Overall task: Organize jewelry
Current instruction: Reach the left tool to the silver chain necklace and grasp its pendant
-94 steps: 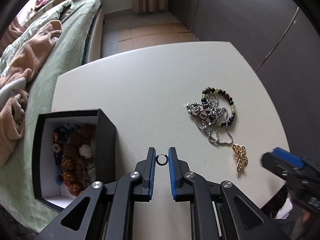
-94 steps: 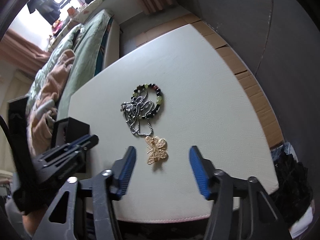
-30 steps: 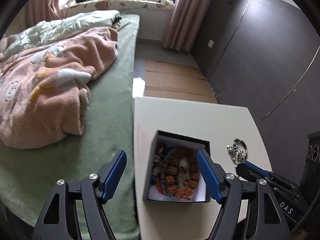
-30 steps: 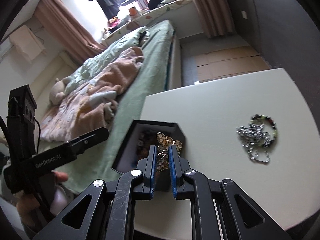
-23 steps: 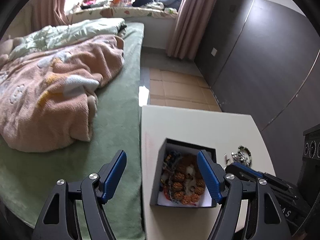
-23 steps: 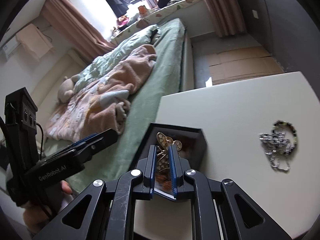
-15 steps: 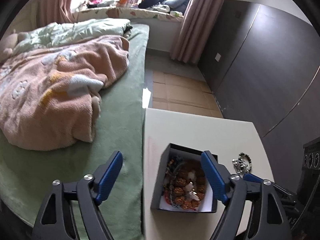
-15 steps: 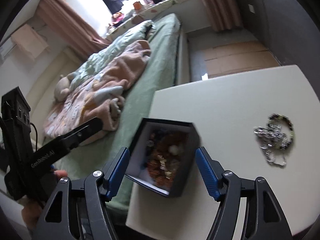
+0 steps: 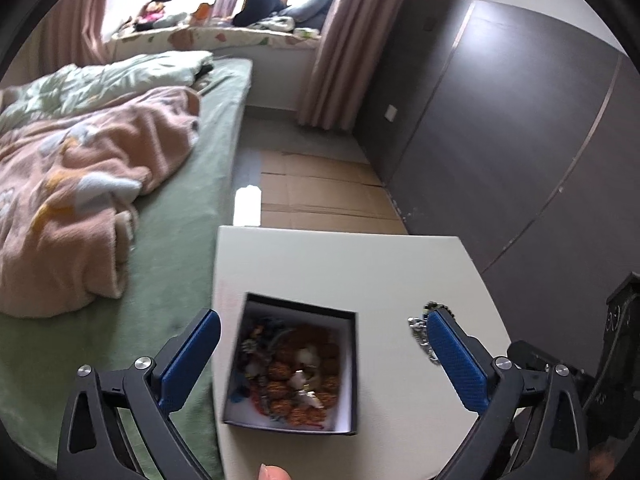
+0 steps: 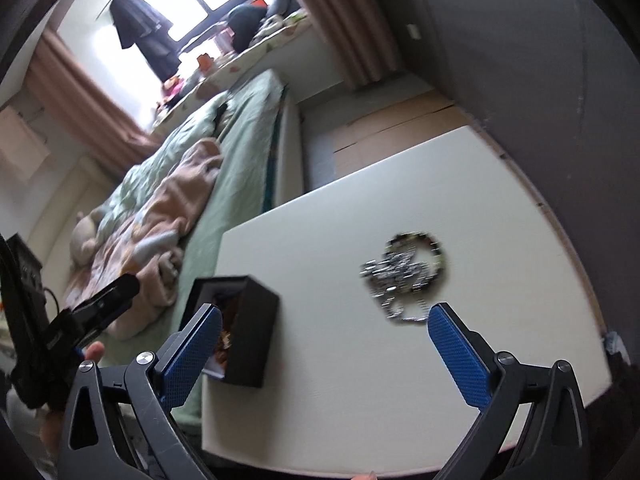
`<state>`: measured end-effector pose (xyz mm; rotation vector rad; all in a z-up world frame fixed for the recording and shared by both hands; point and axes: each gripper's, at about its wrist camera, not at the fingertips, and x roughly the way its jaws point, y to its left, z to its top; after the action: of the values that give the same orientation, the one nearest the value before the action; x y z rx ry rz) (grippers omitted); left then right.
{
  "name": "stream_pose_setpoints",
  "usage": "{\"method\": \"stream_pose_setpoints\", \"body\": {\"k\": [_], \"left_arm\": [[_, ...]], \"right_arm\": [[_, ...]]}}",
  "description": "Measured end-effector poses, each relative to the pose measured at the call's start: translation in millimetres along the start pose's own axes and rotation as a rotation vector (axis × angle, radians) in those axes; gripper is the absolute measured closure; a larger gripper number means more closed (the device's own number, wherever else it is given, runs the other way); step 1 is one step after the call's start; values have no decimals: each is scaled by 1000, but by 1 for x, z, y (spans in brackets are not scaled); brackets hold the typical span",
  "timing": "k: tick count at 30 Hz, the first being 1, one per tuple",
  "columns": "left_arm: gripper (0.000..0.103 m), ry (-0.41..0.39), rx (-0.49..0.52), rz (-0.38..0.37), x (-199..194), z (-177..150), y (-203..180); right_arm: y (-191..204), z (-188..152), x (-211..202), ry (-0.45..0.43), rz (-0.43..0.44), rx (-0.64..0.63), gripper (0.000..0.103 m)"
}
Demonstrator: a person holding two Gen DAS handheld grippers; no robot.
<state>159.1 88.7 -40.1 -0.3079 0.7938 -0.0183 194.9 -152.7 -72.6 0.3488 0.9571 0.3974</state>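
Note:
A black open box [image 9: 352, 364] with a white lining stands on the white table [image 9: 340, 264], full of brown bead bracelets and other jewelry [image 9: 296, 372]. My left gripper [image 9: 320, 360] is open and empty, high above the box. My right gripper [image 10: 324, 344] is open and empty above the table, between the box [image 10: 252, 340] and a pile of silver chain and a dark bead bracelet [image 10: 408, 272]. Part of that pile [image 9: 420, 332] shows behind my left gripper's right finger.
A bed with a green sheet [image 9: 176, 264] and a pink blanket [image 9: 80, 200] lies along the table's left side. A dark wall [image 9: 520, 140] runs on the right. Cardboard [image 9: 320, 188] covers the floor beyond the table. The left gripper's body [image 10: 80, 320] shows at the right wrist view's left.
My right gripper opened over the box, let the gold butterfly pendant go, then swung right toward the chain pile. My left gripper stayed open and empty, shifting slightly above the box.

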Motion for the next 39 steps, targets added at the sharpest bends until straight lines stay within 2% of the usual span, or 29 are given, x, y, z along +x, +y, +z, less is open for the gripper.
{"method": "stream_pose_setpoints", "body": {"k": [8,19,25,29,32,36,37,39], "left_arm": [[0,34,50,-30,17,1,-33],[0,85,151,-47,42,-5,-84],[0,154,201,-36,65,-5,-103],[2,206,233,-52,81,-6,-114],[7,238,250,-49,92,-5,-121],[32,313,294,-16,113,-8,-125],[36,344,296,-12,120,-10,-123],[36,399,285,-6,135,-14,-119]], "right_arm": [[-32,9,-15,-46,-18,29,0],[-81,17,-24,4,-76,116,0],[-108,22,-25,8,-116,175,0],[-124,25,-24,11,-111,224,0],[-131,28,-21,17,-108,244,0],[-132,29,-15,28,-104,257,0],[-132,30,-13,33,-101,259,0],[-132,32,-9,42,-97,265,0]]}}
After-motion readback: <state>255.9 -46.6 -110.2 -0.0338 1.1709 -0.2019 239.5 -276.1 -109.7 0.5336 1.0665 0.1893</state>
